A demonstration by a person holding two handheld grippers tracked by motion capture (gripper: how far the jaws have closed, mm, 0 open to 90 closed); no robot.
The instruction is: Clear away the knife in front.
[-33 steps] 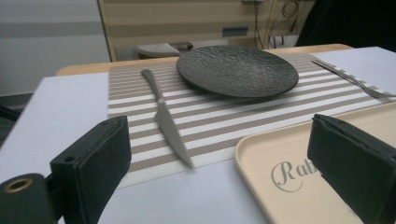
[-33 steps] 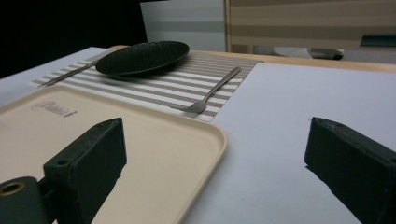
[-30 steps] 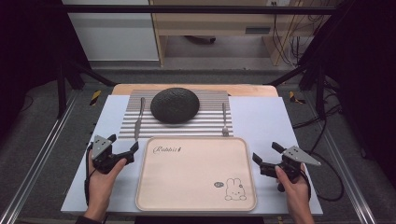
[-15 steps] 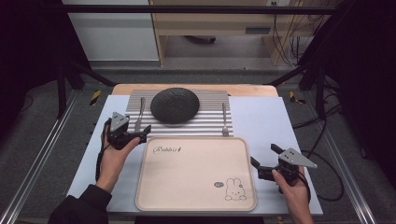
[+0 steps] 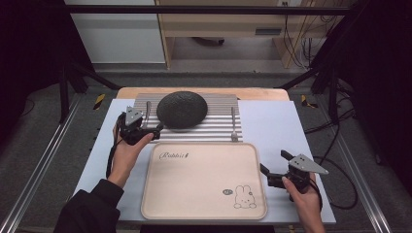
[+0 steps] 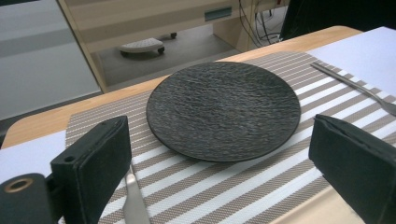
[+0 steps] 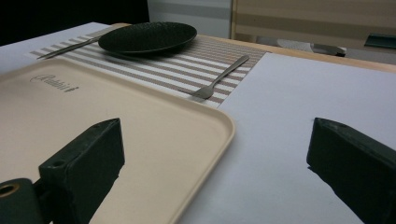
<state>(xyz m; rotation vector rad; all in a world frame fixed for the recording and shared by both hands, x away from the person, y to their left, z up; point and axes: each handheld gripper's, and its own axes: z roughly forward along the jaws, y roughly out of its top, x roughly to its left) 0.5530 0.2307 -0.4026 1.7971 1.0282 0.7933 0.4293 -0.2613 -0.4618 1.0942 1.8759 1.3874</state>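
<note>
here the left gripper [image 5: 145, 130], jaws spread, nears the plate [image 5: 182, 109]; a shallow pinch could slip off its rim or nudge the knife [image 6: 134, 200]. the right gripper [image 5: 277, 167] sits spread too.

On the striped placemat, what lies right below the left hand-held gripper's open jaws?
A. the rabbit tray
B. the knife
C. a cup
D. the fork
B: the left hand-held gripper hangs open over the knife at the left of the dark plate, while the fork lies on the far side of the striped placemat.
</note>
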